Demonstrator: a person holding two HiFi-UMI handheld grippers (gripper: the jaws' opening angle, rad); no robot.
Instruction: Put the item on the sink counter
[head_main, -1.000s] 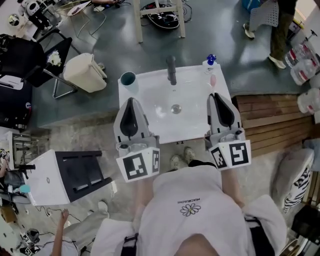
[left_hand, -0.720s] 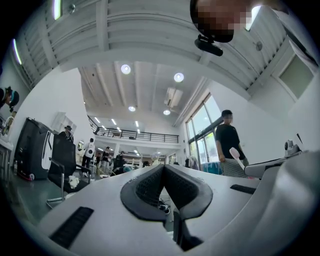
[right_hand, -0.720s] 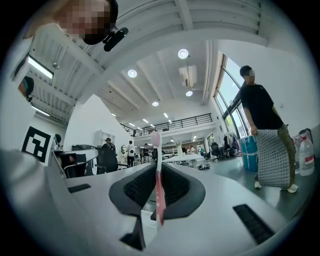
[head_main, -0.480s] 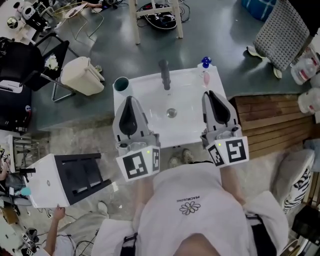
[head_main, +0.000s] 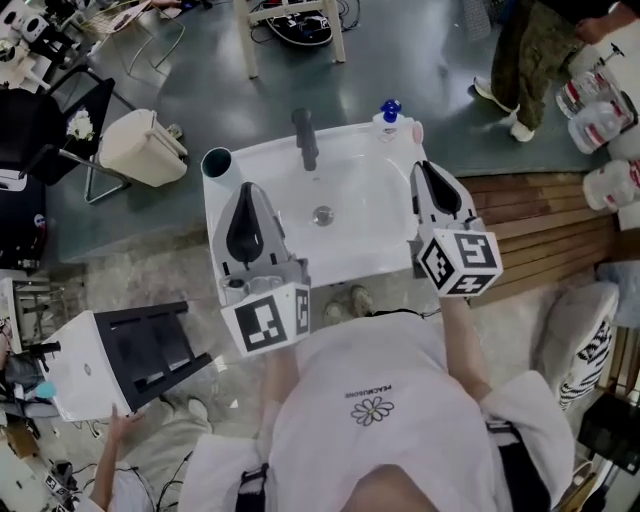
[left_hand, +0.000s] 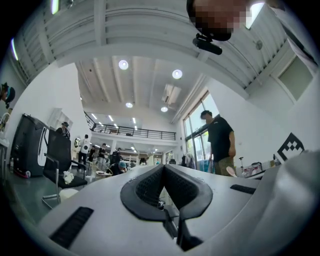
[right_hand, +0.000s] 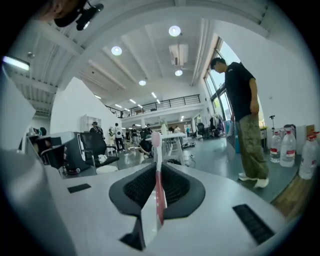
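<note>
A pink and white toothbrush (right_hand: 158, 176) stands upright between the jaws of my right gripper (right_hand: 157, 167), which is shut on it. In the head view its pink tip (head_main: 417, 132) pokes out past my right gripper (head_main: 422, 168), above the right rim of the white sink (head_main: 370, 190). My left gripper (head_main: 247, 187) hovers over the sink's left part, shut with nothing in it (left_hand: 163, 167). Both gripper views look out level across the room, not down at the counter.
On the sink's back edge stand a dark faucet (head_main: 304, 138), a teal cup (head_main: 217, 163) at the left corner and a blue-capped bottle (head_main: 388, 114) at the right. A beige bin (head_main: 140, 148) sits left, wooden decking (head_main: 545, 225) right, and a person (head_main: 530, 50) stands behind.
My right gripper has swung out to the sink's right rim and its marker cube has turned. The left gripper has hardly moved. The person behind has walked along.
</note>
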